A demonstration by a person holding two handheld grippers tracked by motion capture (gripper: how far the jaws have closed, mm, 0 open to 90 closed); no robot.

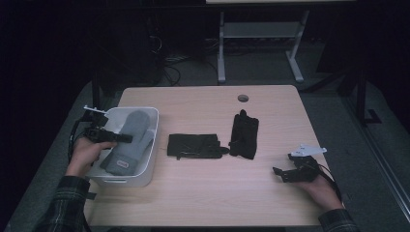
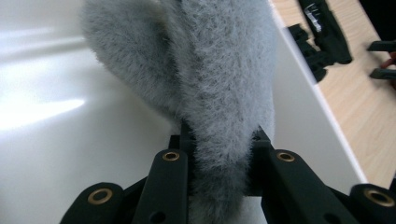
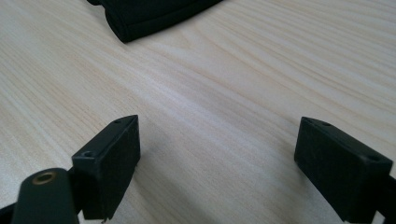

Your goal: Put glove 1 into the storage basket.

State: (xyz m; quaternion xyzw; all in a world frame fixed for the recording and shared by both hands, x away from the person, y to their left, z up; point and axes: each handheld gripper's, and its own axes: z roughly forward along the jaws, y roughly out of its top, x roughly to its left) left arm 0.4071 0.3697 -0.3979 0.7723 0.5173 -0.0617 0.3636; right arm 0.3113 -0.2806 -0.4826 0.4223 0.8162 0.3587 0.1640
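Dark floor and the legs of another desk lie behind a pale wooden table (image 1: 203,193) with a round cable hole near its far edge.

At the table's left edge stands one white bin (image 1: 151,145). Inside it lies one grey fuzzy mitten (image 1: 126,145), cuff toward the near edge, and the left gripper (image 1: 126,138) reaches in over the bin's left wall. In the left gripper view its jaws are clamped on the mitten (image 2: 224,93), fabric bunched between the pads and the bin's white wall (image 2: 56,140) just behind, so this looks like the placing step. To do it well, I would settle the mitten flat on the bin floor before letting go, then spread the jaws fully and lift straight up so the pile does not snag on the pads and ride back out. The bin is light and sits at the edge, so sideways drag is best avoided.

Toward the middle of the table lie two black gloves, touching at one corner: one lying crosswise (image 1: 193,145), the other (image 1: 243,134) pointing at the far edge. They seem the next things to go in.

Near the right edge, the right gripper (image 1: 282,174) rests low over the bare table, its jaws spread wide with nothing between them; in the right gripper view the wood grain (image 3: 219,121) shows between the pads and a black glove edge (image 3: 140,18) lies ahead.

Count: one bin, one mitten, two gloves, two grippers.
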